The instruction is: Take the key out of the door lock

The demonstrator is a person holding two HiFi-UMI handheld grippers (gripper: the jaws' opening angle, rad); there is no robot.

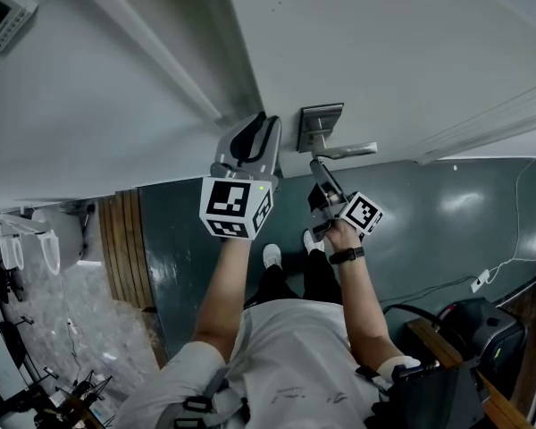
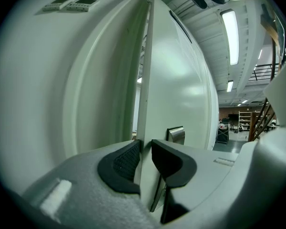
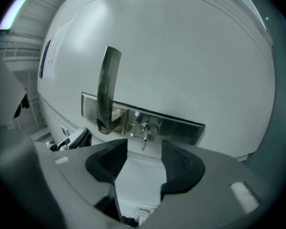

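Note:
A white door [image 1: 384,52] carries a metal lock plate [image 3: 148,122] with a lever handle [image 3: 107,92]. A small metal key [image 3: 145,133] sticks out of the plate beside the handle. My right gripper [image 3: 143,162] is just short of the key and open, with nothing between its pads. In the head view the right gripper [image 1: 326,190] sits right under the handle [image 1: 344,151] and hides the key. My left gripper [image 2: 144,159] is shut on the door edge [image 2: 143,104], one pad on each face. The head view shows the left gripper [image 1: 250,150] left of the lock plate [image 1: 320,128].
The door frame [image 1: 152,61] and white wall lie to the left, with wall panels [image 1: 4,12] at top left. Below is a dark green floor [image 1: 447,231] with a wooden strip [image 1: 125,239], a cable [image 1: 505,257] and a black device [image 1: 482,329].

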